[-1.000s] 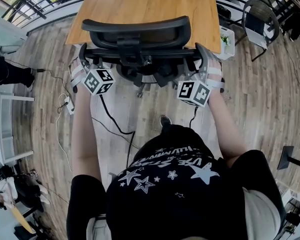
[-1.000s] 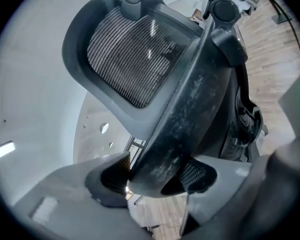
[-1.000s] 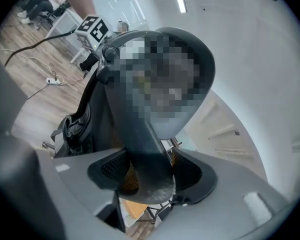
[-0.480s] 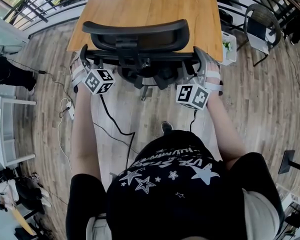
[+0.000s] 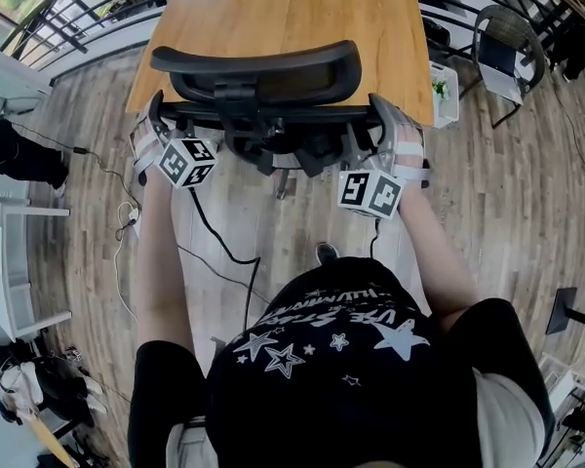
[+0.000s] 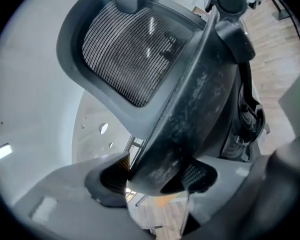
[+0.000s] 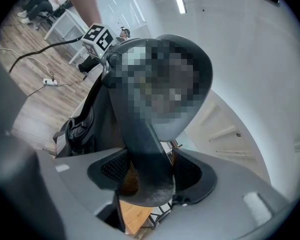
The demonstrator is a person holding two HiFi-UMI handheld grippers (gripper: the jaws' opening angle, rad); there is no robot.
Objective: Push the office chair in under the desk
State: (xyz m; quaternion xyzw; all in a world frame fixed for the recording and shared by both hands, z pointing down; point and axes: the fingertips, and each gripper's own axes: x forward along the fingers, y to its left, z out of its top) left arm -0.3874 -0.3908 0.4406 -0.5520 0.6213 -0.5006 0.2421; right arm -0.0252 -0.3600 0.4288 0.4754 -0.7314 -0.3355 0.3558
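The left claw (image 5: 155, 115) is shut on the left side bar of the office chair (image 5: 258, 71). In the left gripper view the left claw (image 6: 152, 179) has its two jaws set wide, and the thick dark bar of the chair back (image 6: 190, 109) fills the gap and touches both pads (image 6: 107, 184). The right claw (image 5: 384, 117) does the same on the right side bar. In the right gripper view the right claw (image 7: 152, 176) has the bar (image 7: 140, 134) between its pads (image 7: 115, 171), pressed in tight. Each claw has a cube with square marks, and a hand holds each one. The office chair stands at the near edge of the wooden tabletop (image 5: 283, 8), about in the middle of that edge. It faces the tabletop, with its back turned to the person. The long way of the chair back runs from left to right, along the near edge. From above, the top of the back covers a bit of that edge. The seat is hidden under the back. The chair stands on a wood floor (image 5: 507, 193).
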